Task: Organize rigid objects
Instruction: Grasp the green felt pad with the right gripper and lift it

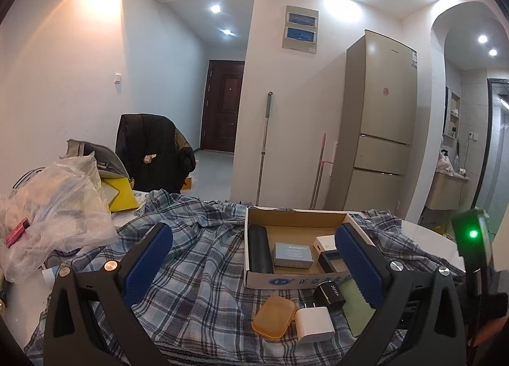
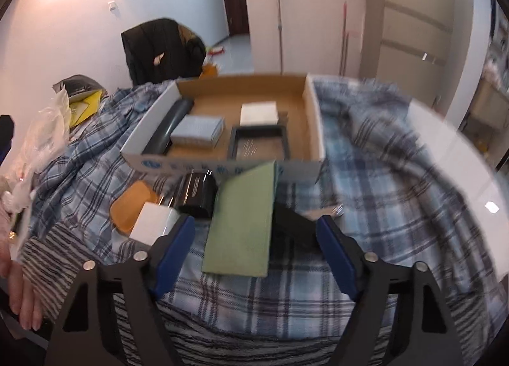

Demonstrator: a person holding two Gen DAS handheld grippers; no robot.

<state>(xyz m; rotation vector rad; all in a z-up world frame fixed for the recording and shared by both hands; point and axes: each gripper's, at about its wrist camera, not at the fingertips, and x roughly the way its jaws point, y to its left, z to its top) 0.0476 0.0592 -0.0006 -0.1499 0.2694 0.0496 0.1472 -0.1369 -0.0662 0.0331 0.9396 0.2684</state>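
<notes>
Right wrist view: your right gripper points down at the plaid cloth, jaws apart, pads pressing on nothing.
Green card: lies flat between your right fingers, its far end touching the front wall of the cardboard box; neither pad touches it.
Box contents: a dark cylinder along the left wall, a grey-blue case beside it, a white block farther back, a black frame near the front.
Loose on the cloth: an orange case, a white charger and a black charger, clustered left of the card.
Left wrist view: your left gripper hangs wide open and empty, facing the box.
Left edge: a hand shows by the striped fabric.
</notes>
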